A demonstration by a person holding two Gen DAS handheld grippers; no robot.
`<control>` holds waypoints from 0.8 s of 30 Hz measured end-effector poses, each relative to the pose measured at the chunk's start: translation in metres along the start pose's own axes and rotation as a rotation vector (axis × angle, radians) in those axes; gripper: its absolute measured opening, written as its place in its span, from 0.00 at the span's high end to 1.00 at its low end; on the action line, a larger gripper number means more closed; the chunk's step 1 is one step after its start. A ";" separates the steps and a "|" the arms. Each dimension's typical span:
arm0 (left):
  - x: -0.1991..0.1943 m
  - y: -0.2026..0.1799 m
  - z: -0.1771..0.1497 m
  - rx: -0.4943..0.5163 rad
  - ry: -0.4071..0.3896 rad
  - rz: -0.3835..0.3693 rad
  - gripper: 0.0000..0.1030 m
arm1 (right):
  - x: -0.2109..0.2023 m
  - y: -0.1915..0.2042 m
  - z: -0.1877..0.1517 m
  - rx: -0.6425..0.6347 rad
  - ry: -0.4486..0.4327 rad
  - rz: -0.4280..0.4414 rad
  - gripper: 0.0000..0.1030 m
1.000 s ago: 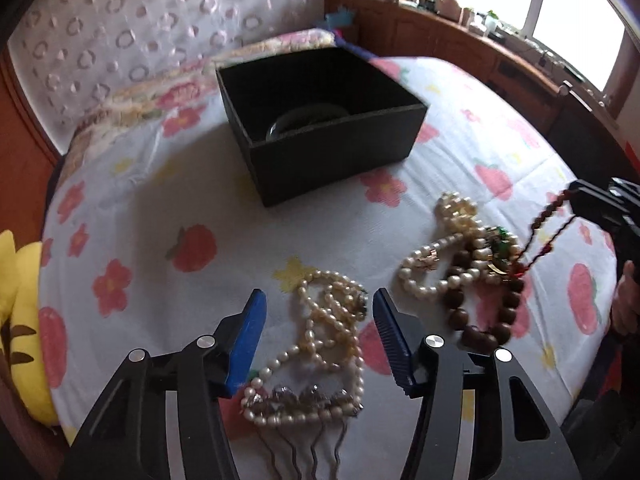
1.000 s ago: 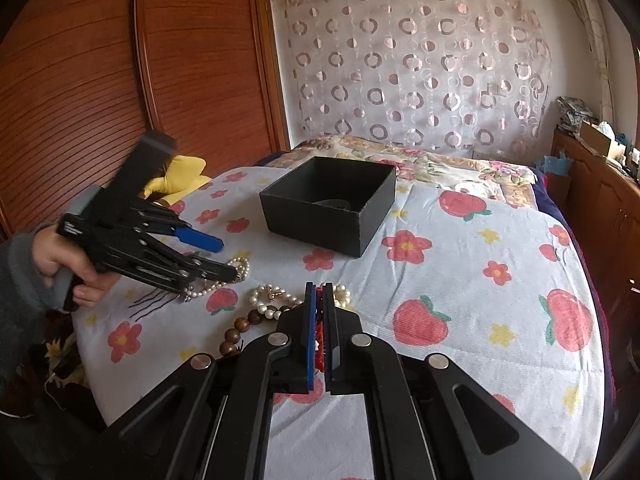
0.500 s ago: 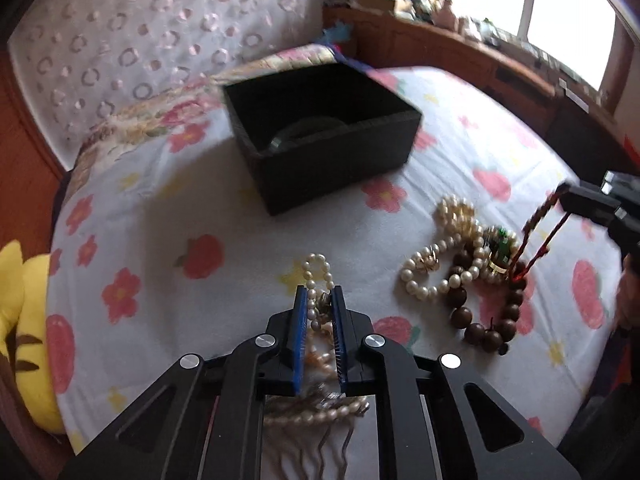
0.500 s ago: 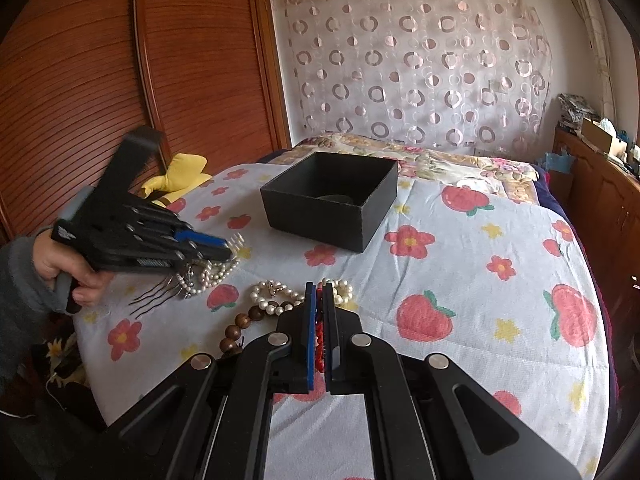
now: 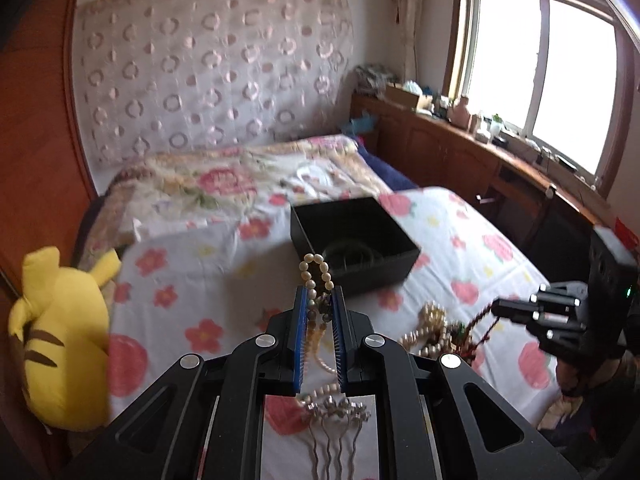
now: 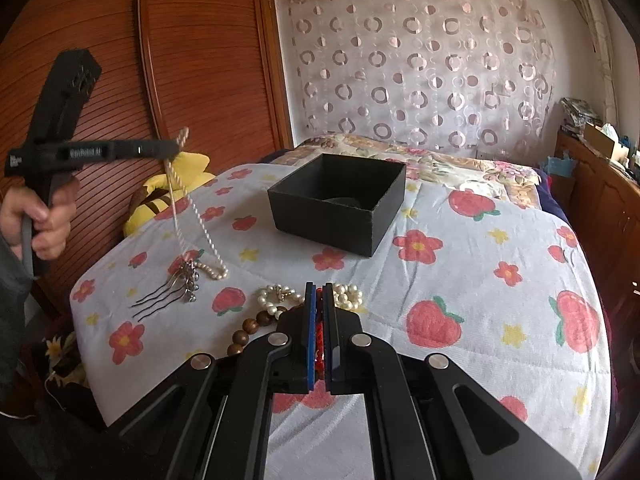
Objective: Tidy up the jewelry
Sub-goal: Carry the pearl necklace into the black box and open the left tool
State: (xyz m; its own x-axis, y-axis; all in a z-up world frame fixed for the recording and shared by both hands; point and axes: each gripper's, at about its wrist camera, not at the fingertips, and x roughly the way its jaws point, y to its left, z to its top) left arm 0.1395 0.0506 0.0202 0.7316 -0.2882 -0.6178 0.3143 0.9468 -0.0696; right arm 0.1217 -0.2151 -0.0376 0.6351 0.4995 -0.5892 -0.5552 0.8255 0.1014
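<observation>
My left gripper (image 5: pixel 320 296) is shut on a pearl necklace (image 5: pixel 316 268), whose loop sticks up past the blue pads. In the right wrist view the left gripper (image 6: pixel 176 148) is raised above the bed. The pearl necklace (image 6: pixel 200 224) hangs from it in strands down to the sheet, next to a silver hair comb (image 6: pixel 180 284). My right gripper (image 6: pixel 319 292) is shut on a red beaded strand (image 6: pixel 319 336), low over a pile of pearl and wooden beads (image 6: pixel 276 296). An open black box (image 6: pixel 332 220) stands further back on the bed, with a dark ring-shaped thing inside.
The bed has a white sheet (image 6: pixel 460 272) printed with flowers and strawberries. A yellow plush toy (image 5: pixel 60 340) lies at the bed's left edge, by the wooden wardrobe (image 6: pixel 120 60). A wooden counter (image 5: pixel 480 152) under the window runs along the right side.
The left gripper's jaws closed on the pearl necklace and then rose, lifting its strands off the sheet. The right gripper stayed still, shut on the red strand.
</observation>
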 end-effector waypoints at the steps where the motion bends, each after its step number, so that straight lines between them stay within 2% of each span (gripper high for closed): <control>1: -0.002 0.001 0.005 -0.001 -0.011 0.001 0.90 | -0.001 0.000 0.001 -0.002 -0.002 0.000 0.96; 13: -0.001 -0.001 0.049 0.001 -0.071 0.023 0.90 | -0.011 0.002 0.016 -0.035 -0.030 -0.009 0.96; 24: 0.002 -0.020 0.093 0.024 -0.113 0.030 0.90 | -0.012 0.000 0.062 -0.082 -0.069 -0.045 0.96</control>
State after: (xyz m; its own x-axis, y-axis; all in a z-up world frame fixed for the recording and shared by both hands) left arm 0.1909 0.0181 0.0938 0.8040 -0.2758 -0.5268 0.3050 0.9518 -0.0329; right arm 0.1476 -0.2050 0.0193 0.6942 0.4820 -0.5346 -0.5657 0.8246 0.0089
